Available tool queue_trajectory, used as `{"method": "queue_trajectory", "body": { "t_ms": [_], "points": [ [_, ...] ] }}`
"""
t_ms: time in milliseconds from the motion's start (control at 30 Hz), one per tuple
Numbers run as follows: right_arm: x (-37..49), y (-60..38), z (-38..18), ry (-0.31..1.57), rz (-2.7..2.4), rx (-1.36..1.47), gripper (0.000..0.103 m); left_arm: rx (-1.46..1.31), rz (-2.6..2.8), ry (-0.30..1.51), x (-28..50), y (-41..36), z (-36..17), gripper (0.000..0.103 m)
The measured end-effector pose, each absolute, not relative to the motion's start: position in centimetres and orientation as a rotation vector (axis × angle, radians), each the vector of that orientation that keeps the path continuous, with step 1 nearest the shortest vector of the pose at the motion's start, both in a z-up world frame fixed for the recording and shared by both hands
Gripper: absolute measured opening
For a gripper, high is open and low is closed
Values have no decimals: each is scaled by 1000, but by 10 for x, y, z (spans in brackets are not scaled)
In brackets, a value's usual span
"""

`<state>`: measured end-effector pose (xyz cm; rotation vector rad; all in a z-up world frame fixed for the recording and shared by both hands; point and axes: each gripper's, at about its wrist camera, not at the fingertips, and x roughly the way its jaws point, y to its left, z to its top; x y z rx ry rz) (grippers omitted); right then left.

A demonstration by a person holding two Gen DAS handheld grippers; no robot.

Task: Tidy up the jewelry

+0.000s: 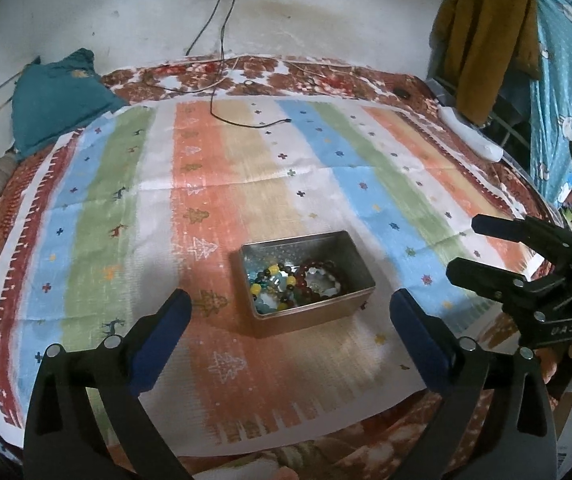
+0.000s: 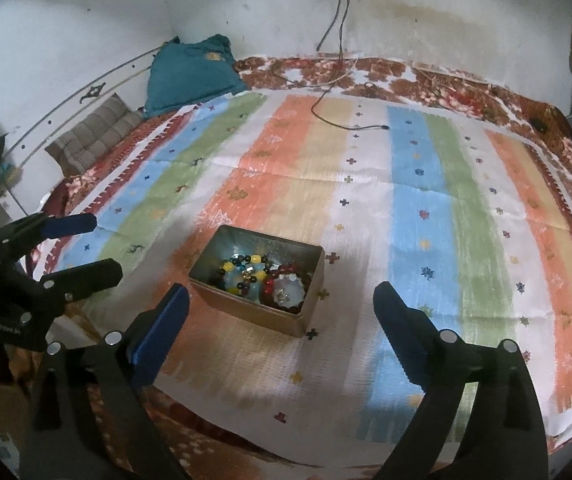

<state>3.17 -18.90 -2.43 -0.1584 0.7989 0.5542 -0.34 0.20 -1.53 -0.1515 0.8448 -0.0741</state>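
Left of the metal tin (image 1: 328, 312), the left gripper (image 1: 290, 328) hangs with fingers spread wide, grasping nothing. The tin rests on the striped cloth (image 1: 245, 168) over the bed, with the beaded bracelets (image 1: 286, 284) inside. Right of the tin, the right gripper (image 2: 281, 328) is likewise released and empty.

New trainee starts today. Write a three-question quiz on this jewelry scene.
1. True or false: the bead bracelets lie inside the metal tin.
2. The tin rests on: A) a wooden table B) a striped cloth C) a plate.
3. Fill in: neither the left gripper nor the right gripper holds anything; the jaws of both stand ____.

Key: 1 true; 2 B; 3 open.
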Motion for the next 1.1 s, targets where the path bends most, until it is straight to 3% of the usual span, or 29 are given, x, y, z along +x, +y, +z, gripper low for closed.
{"method": "queue_trajectory", "body": {
  "t_ms": [1100],
  "points": [
    [3,-202,-21,715,542,-156,96,-75,-38,680,-28,-12,0,97]
  ]
}}
